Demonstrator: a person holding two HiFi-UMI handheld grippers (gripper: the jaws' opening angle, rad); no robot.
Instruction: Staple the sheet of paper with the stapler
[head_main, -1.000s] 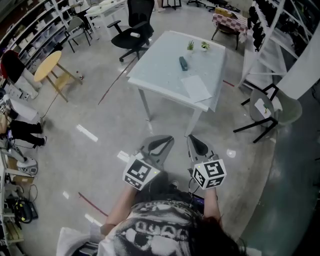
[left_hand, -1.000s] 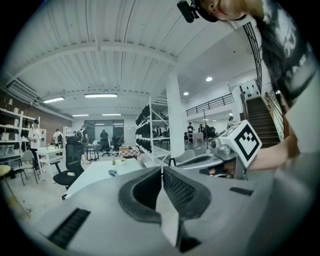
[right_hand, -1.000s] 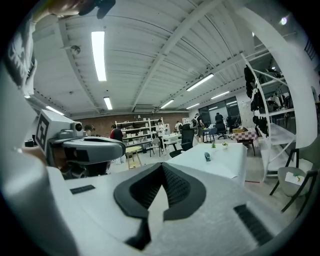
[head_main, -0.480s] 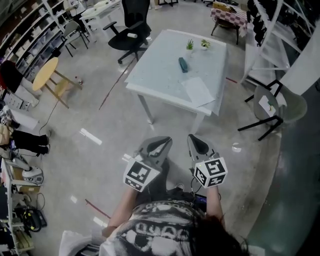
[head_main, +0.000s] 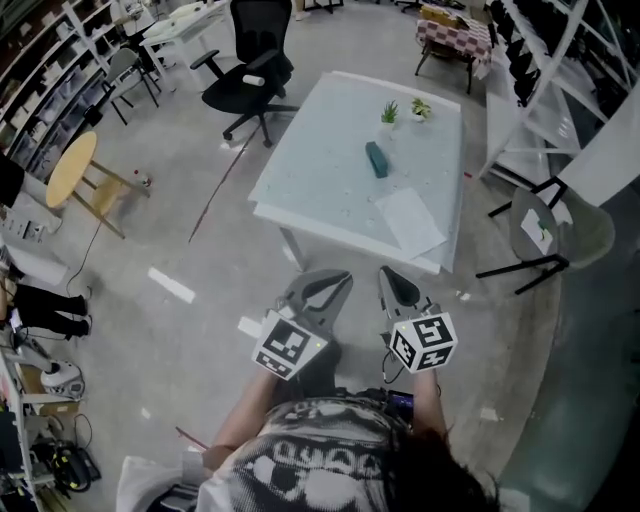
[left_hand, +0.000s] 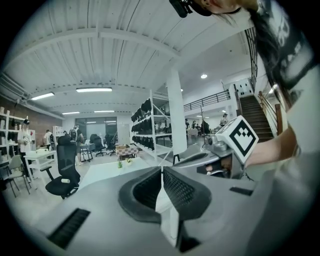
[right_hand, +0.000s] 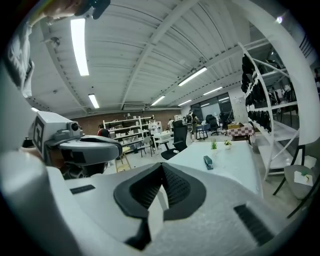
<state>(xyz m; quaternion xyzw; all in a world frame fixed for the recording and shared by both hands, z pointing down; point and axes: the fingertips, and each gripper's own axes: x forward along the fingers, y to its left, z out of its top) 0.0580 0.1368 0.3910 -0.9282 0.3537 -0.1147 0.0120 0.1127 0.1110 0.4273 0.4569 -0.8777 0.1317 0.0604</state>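
A white table (head_main: 320, 165) stands ahead of me on the concrete floor. On it lie a teal stapler (head_main: 376, 159) and a white sheet of paper (head_main: 410, 222) near its right front corner. Both grippers hang side by side short of the table's front edge, touching nothing. My left gripper (head_main: 333, 279) is shut and empty, its pads meeting (left_hand: 161, 171). My right gripper (head_main: 389, 276) is shut and empty too (right_hand: 161, 166). The right gripper view shows the stapler (right_hand: 207, 162) far off on the table (right_hand: 240, 162).
Two small potted plants (head_main: 403, 110) stand at the table's far edge. A black office chair (head_main: 248, 72) is beyond the table's left side, a round wooden stool (head_main: 74, 170) far left, a grey chair (head_main: 548, 225) and shelving racks (head_main: 540, 60) on the right.
The table has drawn nearer and sits lower in the head view as I walk toward it. Both grippers came forward together and stay shut.
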